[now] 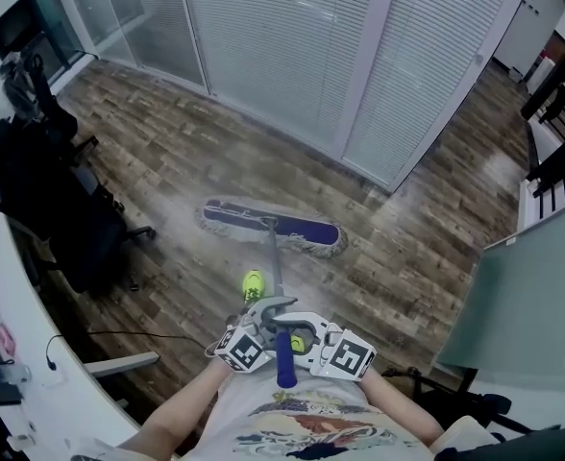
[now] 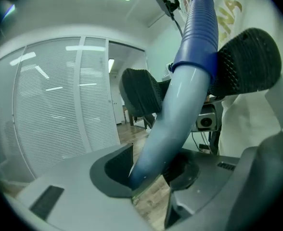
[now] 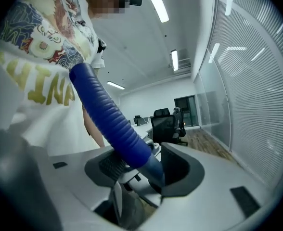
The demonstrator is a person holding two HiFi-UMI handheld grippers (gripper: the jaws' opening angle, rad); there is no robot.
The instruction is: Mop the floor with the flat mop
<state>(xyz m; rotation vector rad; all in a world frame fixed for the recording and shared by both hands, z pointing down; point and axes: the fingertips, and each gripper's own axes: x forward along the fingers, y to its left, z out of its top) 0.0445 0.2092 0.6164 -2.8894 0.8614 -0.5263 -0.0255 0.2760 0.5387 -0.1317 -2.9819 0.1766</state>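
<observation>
The flat mop's blue head (image 1: 273, 227) lies flat on the wood floor, and its grey pole (image 1: 275, 267) rises toward me. My left gripper (image 1: 271, 307) is shut on the grey pole just below the ribbed blue grip (image 1: 284, 363). In the left gripper view the pole (image 2: 175, 114) runs between the dark pads of the left gripper (image 2: 148, 172). My right gripper (image 1: 292, 339) is shut on the blue grip just above the left one. The blue grip (image 3: 108, 114) slants through the right gripper (image 3: 141, 170) in the right gripper view. Both grippers sit close to my belly.
Black office chairs (image 1: 42, 209) and a white desk (image 1: 13, 353) line the left side. A glass wall with white blinds (image 1: 292, 56) closes the far side. A frosted panel (image 1: 542, 305) stands at the right. My yellow-green shoe (image 1: 253, 283) is beside the pole. A cable (image 1: 138, 334) trails on the floor.
</observation>
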